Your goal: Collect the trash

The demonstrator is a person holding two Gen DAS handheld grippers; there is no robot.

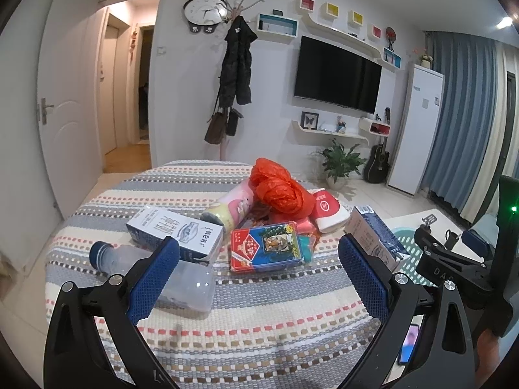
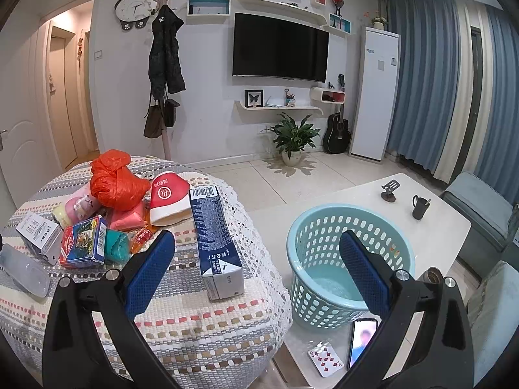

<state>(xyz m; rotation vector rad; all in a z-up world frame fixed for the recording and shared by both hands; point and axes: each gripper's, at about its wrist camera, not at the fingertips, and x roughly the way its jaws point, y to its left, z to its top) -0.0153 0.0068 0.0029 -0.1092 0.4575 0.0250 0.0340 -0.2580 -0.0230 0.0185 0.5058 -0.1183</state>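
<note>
Trash lies piled on a striped cloth-covered stool [image 1: 259, 317]: a clear plastic bottle [image 1: 181, 278] with a blue cap, a white milk carton [image 1: 175, 236], a red and blue box [image 1: 266, 248], a pink roll [image 1: 233, 207], a crumpled orange bag [image 1: 279, 188] and a red and white paper cup [image 2: 170, 201]. A blue and white carton [image 2: 215, 243] lies near the stool's right side. My left gripper [image 1: 259, 275] is open in front of the red and blue box. My right gripper [image 2: 258, 272] is open between the blue and white carton and the light blue basket [image 2: 350, 265], which looks empty.
The basket stands on a white low table [image 2: 438, 227] with a phone [image 2: 361, 340], a playing card [image 2: 326, 358], a dark mug [image 2: 420, 207] and a small stand [image 2: 389, 191]. A sofa [image 2: 486, 207] is to the right. Tiled floor, a potted plant [image 2: 293, 139] and a TV wall lie beyond.
</note>
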